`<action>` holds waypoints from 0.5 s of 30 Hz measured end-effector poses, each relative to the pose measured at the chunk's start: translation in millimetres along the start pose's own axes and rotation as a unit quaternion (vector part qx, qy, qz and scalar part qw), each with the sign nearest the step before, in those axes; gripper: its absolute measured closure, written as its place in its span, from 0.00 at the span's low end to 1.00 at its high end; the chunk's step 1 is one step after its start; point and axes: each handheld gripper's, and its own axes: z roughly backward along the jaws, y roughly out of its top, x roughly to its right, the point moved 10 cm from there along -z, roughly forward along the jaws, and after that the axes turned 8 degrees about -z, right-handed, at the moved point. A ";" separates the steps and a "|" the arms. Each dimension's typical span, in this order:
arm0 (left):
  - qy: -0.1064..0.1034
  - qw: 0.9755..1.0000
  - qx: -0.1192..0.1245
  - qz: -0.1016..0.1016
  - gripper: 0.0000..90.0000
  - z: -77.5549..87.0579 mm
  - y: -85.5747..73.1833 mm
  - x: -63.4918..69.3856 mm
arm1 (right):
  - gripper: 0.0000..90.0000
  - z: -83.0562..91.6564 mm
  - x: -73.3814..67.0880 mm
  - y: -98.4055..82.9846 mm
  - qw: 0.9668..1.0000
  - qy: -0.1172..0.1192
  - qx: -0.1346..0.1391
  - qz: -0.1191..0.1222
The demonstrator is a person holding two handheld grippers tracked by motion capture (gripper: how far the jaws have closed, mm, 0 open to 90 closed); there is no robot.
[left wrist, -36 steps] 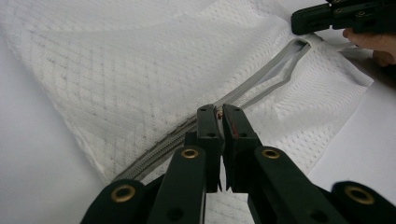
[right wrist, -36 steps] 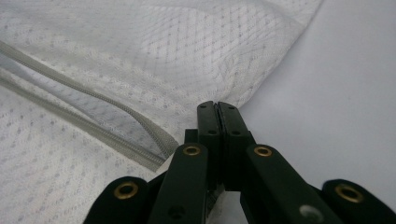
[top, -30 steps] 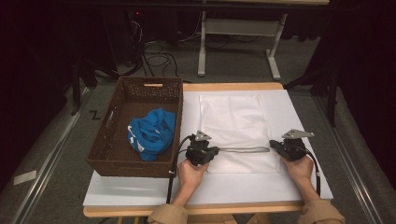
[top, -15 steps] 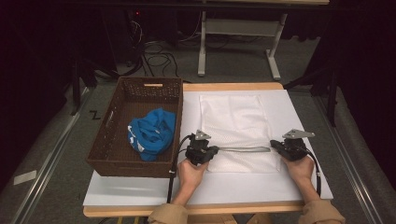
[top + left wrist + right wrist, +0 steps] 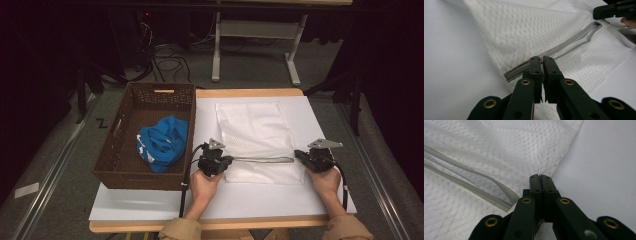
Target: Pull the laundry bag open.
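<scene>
The white mesh laundry bag lay on the table, right of the wicker basket. Both claws, left and right, were clenched on its zipper ends; the bag looked light and limp, best gripped there.

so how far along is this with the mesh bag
Early. Done: the white mesh bag lies flat on the table, and its grey zipper looks at least partly open. In hand: the left tool and right tool are each shut at one end of the zipper. Left: probably loading the blue garment, which is in the basket.
</scene>
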 end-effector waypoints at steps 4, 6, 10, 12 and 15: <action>0.005 1.000 0.000 0.004 0.96 1.0 0.3 -1.5 | 1.00 0.1 1.3 -0.7 1.000 -0.006 -0.003 0.000; 0.007 1.000 0.000 0.006 0.96 0.9 0.7 -1.4 | 1.00 0.1 1.7 -0.7 1.000 -0.008 -0.003 0.003; 0.015 1.000 -0.002 0.009 0.96 1.7 0.5 -3.8 | 1.00 -0.2 4.1 -1.4 1.000 -0.013 -0.006 -0.004; 0.015 1.000 -0.003 0.010 0.96 1.8 0.3 -4.2 | 1.00 -0.2 5.5 -1.2 1.000 -0.013 -0.006 -0.007; 0.017 1.000 -0.002 0.013 0.96 1.0 0.3 -4.3 | 1.00 -0.5 4.5 -1.2 1.000 -0.018 -0.005 0.003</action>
